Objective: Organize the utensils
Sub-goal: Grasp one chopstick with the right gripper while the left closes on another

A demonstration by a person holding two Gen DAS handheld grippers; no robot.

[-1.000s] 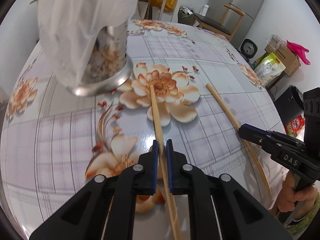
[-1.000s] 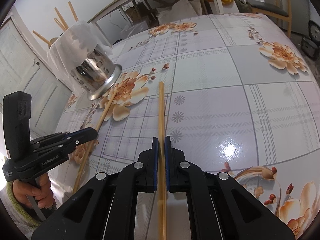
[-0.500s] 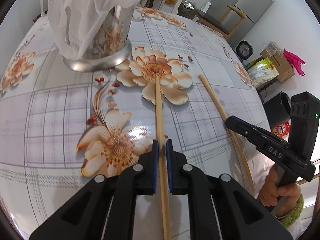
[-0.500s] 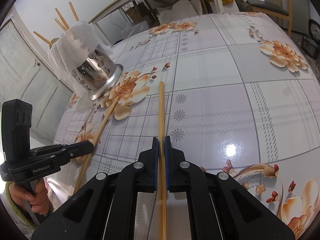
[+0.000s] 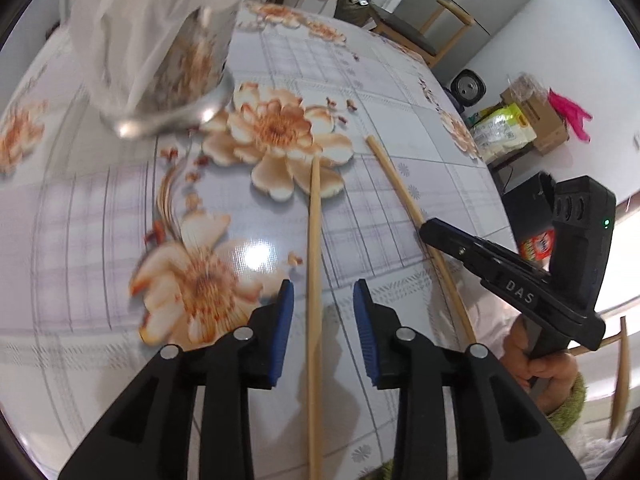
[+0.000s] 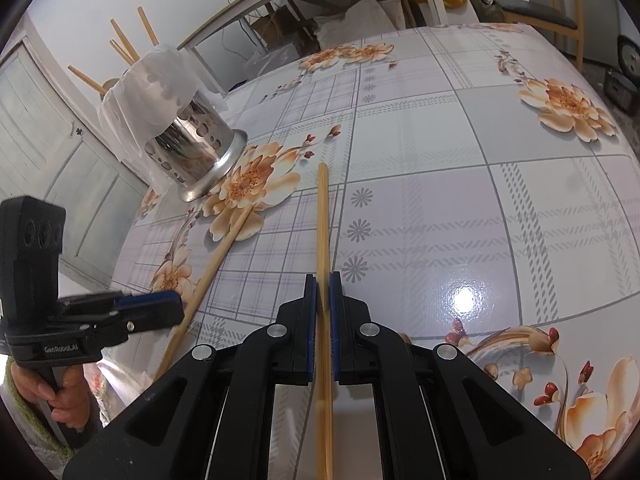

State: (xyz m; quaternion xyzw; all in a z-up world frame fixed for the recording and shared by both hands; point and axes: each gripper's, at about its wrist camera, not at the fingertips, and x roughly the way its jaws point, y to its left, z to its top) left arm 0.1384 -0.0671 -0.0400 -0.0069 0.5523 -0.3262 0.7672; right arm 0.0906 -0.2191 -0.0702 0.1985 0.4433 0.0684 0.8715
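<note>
Left gripper (image 5: 323,322): jaws spread, with a clear gap on both sides of the left chopstick (image 5: 314,280). Half a second earlier they were pressed onto this stick, so it has just been released. The stick lies on the table (image 5: 400,92), running from 6 o'clock up toward 12 o'clock in the left wrist view, its far tip on the printed flower.

Right gripper (image 6: 322,292): jaws pinching the right chopstick (image 6: 322,240), as in both earlier frames. This stick points toward 12 o'clock in the right wrist view. Whether it is lifted or resting on the table cannot be determined.

The two sticks lie near each other, not touching, the right one at about 2 o'clock from the left one in the left wrist view.

Holder (image 6: 196,152): a perforated metal cup draped with a white bag (image 6: 156,88), standing at 10 o'clock in the right wrist view, beyond both tips. Several chopsticks (image 6: 124,46) already project from its top.

Assessment: the release probably means either a re-grip or a handover to single-stick work. Neither table stick is in the holder yet; both remain to be placed.
</note>
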